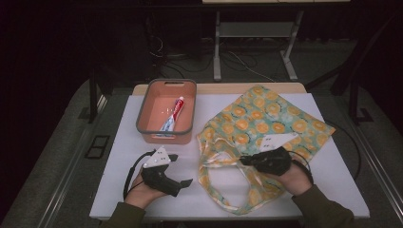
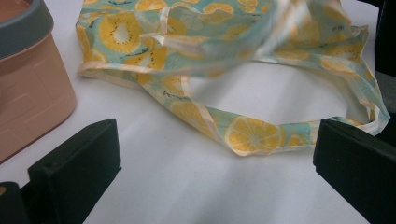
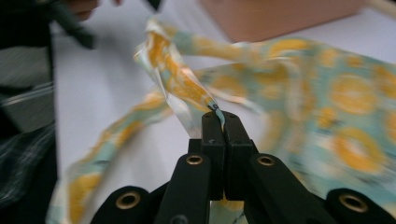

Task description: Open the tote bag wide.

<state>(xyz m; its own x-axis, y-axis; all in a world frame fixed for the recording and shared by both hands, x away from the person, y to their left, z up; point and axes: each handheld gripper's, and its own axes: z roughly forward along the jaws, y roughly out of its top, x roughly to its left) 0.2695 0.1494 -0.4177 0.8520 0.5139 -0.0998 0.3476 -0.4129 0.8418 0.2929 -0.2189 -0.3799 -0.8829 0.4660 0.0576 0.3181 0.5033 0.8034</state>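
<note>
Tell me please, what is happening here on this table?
A person works at a white table with tongs in each hand. The right tongs are shut on a strip of the fruit-print cloth bag, near its handles. The left tongs stand open on the near left, holding nothing, aimed toward a bag handle. Behind them stands a pink bin with a toothpaste tube lying inside.
</note>
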